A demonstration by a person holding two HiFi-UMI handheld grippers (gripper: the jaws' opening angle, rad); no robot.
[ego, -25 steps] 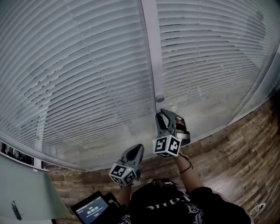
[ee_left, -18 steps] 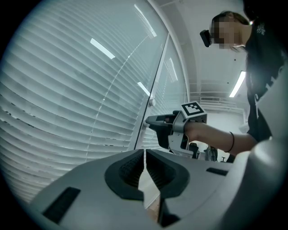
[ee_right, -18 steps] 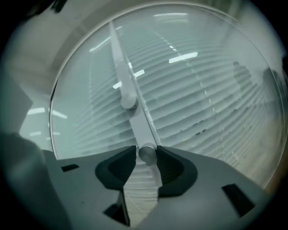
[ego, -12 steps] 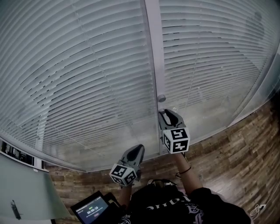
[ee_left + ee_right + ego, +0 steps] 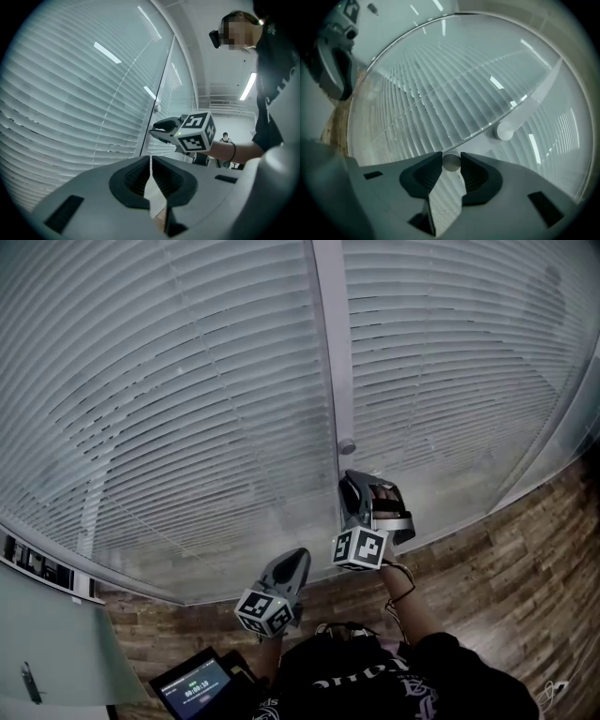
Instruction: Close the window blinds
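The right gripper (image 5: 451, 158) is clamped on a small round grey tip (image 5: 451, 163), apparently the end of the blind's wand. The window blinds (image 5: 187, 409) hang directly ahead of its jaws. The left gripper (image 5: 150, 165) sits lower and to its left, jaws together, holding nothing.

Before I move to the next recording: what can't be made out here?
- Head view: the body of the right gripper hides its jaws and the round grey piece they clamp.
- Head view: print on the tablet screen is too small to read.
- Both gripper views: glare on the glass masks some slats, so their tilt is unclear.
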